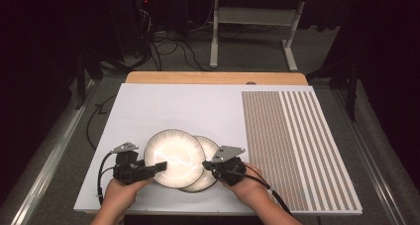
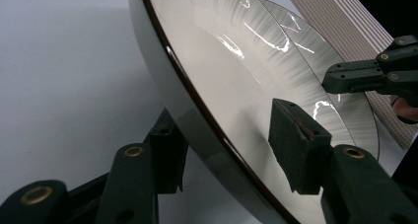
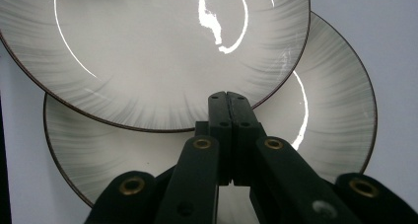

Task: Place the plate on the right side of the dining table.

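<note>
We are seeing the upper plate [image 1: 174, 158], pale and glossy with a dark rim, lying tilted across the lower plate [image 1: 210, 150] near the white board's [image 1: 163, 106] front edge.

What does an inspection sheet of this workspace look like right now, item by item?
Surface: white board with a striped panel at its right, on a wooden table.
Job's things: upper plate overlaps the lower plate.
Clutter: nothing seen.
Grippers: left claw straddles the upper plate's rim, pads not visibly pressing; right claw shut, its tip over the lower plate beside the upper plate's edge.
Cables: black cable loops from the left claw; another trails from the right.
Surroundings: floor cables, metal frame.
</note>
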The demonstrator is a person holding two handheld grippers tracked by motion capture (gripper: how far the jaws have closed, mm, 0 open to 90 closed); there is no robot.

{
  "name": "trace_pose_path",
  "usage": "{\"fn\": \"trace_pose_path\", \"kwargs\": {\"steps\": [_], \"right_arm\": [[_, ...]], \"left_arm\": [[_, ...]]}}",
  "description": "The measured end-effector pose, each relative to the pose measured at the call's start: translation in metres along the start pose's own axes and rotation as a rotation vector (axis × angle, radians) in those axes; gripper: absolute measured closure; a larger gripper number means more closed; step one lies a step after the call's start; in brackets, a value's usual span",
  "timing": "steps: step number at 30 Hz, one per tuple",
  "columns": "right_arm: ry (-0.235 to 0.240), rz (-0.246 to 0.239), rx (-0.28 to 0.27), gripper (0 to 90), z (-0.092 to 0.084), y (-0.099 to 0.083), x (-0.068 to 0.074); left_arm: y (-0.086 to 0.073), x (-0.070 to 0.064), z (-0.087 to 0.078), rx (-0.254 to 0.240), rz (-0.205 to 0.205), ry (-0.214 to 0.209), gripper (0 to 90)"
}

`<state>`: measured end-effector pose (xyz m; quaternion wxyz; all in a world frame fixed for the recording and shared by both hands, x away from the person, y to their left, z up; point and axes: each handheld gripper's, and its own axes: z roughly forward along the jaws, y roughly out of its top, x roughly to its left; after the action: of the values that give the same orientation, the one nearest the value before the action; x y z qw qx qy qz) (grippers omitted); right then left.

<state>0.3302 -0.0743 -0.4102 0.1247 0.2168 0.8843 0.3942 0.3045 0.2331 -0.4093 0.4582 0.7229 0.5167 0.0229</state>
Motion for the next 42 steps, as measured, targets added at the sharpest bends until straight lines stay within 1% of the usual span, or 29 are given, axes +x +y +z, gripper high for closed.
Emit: {"fn": "trace_pose_path", "kwargs": {"steps": [2,4,5,6,7,8,13,16,18,20,23,25,26,29,31,34,35,37,39,41,42], "right_arm": [[-0.003,-0.001,0.002,90.0,0.0,0.0,0.0],[-0.006,0.002,0.005,90.0,0.0,0.0,0.0],[-0.008,0.003,-0.006,90.0,0.0,-0.001,-0.001],[-0.01,0.003,-0.004,90.0,-0.001,0.0,-0.001],[-0.01,0.003,-0.004,90.0,-0.001,0.0,-0.001],[-0.011,0.009,-0.007,90.0,-0.002,0.0,-0.002],[-0.013,0.011,-0.017,90.0,-0.003,-0.001,-0.003],[-0.016,0.011,-0.008,90.0,-0.004,-0.001,-0.003],[-0.016,0.01,-0.018,90.0,-0.005,-0.001,-0.004],[-0.019,0.013,-0.011,90.0,-0.005,-0.001,-0.003],[-0.018,0.009,-0.02,90.0,-0.007,-0.001,-0.004],[-0.02,0.01,-0.027,90.0,-0.009,0.0,-0.003],[-0.025,0.011,-0.043,90.0,-0.012,0.0,-0.004],[-0.029,0.014,-0.053,90.0,-0.016,0.001,-0.005],[-0.035,0.025,-0.072,90.0,-0.021,0.001,-0.008],[-0.043,0.031,-0.076,90.0,-0.025,0.0,-0.011],[-0.049,0.042,-0.082,90.0,-0.029,0.0,-0.013],[-0.053,0.043,-0.083,89.9,-0.031,-0.001,-0.014],[-0.062,0.05,-0.102,89.0,-0.037,-0.002,-0.018],[-0.066,0.052,-0.106,88.3,-0.038,-0.002,-0.019],[-0.07,0.064,-0.115,87.3,-0.043,-0.002,-0.02]], "left_arm": [[0.001,0.001,-0.001,-0.003,-0.016,-0.006,52.6],[0.001,0.0,-0.001,-0.004,-0.018,-0.004,54.5],[0.001,0.0,-0.001,-0.005,-0.019,0.0,56.3],[0.001,0.0,-0.002,-0.015,-0.019,0.001,57.7],[0.001,0.0,-0.002,-0.015,-0.019,0.001,58.6],[0.001,0.001,-0.002,-0.02,-0.032,-0.005,59.0],[0.001,0.003,-0.003,-0.023,-0.048,-0.011,61.3],[0.001,0.004,-0.003,-0.027,-0.059,-0.014,62.3],[0.001,0.005,-0.003,-0.029,-0.07,-0.021,63.5],[0.001,0.006,-0.003,-0.033,-0.073,-0.024,64.5],[0.002,0.006,-0.005,-0.058,-0.085,-0.035,66.6],[0.002,0.005,-0.007,-0.073,-0.078,-0.033,68.7],[0.002,0.004,-0.008,-0.084,-0.07,-0.026,70.0],[0.002,0.003,-0.009,-0.09,-0.065,-0.026,71.0],[0.002,0.003,-0.009,-0.096,-0.058,-0.026,72.1],[0.002,0.003,-0.009,-0.102,-0.059,-0.026,72.6],[0.002,0.003,-0.01,-0.107,-0.06,-0.028,72.8],[0.002,0.003,-0.011,-0.11,-0.056,-0.032,73.6],[0.002,0.002,-0.011,-0.13,-0.051,-0.036,74.4],[0.002,0.001,-0.012,-0.135,-0.049,-0.035,75.0],[0.002,0.001,-0.012,-0.14,-0.044,-0.038,75.2]]}}
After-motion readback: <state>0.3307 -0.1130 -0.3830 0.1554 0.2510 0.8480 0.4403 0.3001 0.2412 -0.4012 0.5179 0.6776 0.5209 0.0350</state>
